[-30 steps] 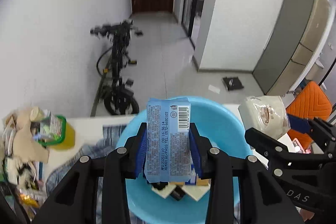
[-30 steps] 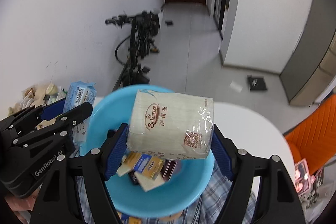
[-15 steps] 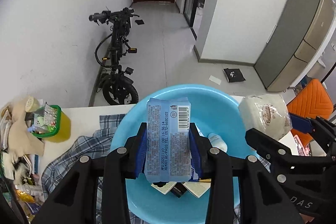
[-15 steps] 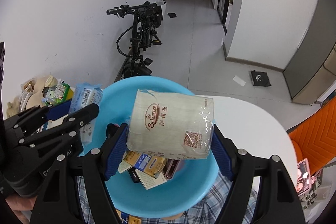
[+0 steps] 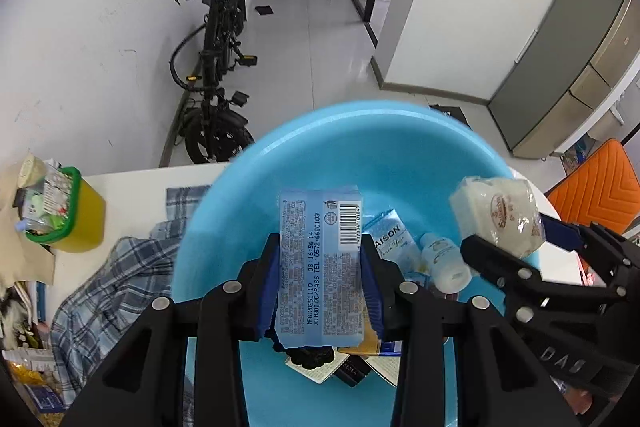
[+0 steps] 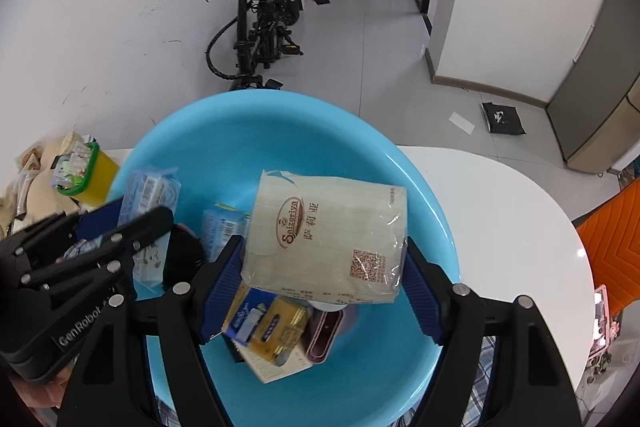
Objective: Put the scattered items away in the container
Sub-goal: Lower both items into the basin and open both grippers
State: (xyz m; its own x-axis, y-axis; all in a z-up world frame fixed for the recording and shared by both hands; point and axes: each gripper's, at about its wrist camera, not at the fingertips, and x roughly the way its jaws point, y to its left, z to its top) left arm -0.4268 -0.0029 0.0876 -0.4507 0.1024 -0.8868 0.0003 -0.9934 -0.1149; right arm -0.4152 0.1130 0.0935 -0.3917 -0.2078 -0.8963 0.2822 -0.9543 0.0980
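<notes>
A flat pale-blue plastic tissue packet (image 5: 320,267) is clamped by the left gripper (image 5: 320,281), and a soft beige wrapped tissue pack (image 6: 326,237) by the right gripper (image 6: 324,279), both held above the round blue plastic basin (image 6: 424,187). Both packs are judged light, squashy and slippery-wrapped, so they are best gripped across the middle.

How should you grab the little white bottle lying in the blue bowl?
Probably across its round middle, coming straight down from above. The white bottle lies on its side in the blue bowl, a blue packet close beside it, so its body is the easiest part to reach.
</notes>
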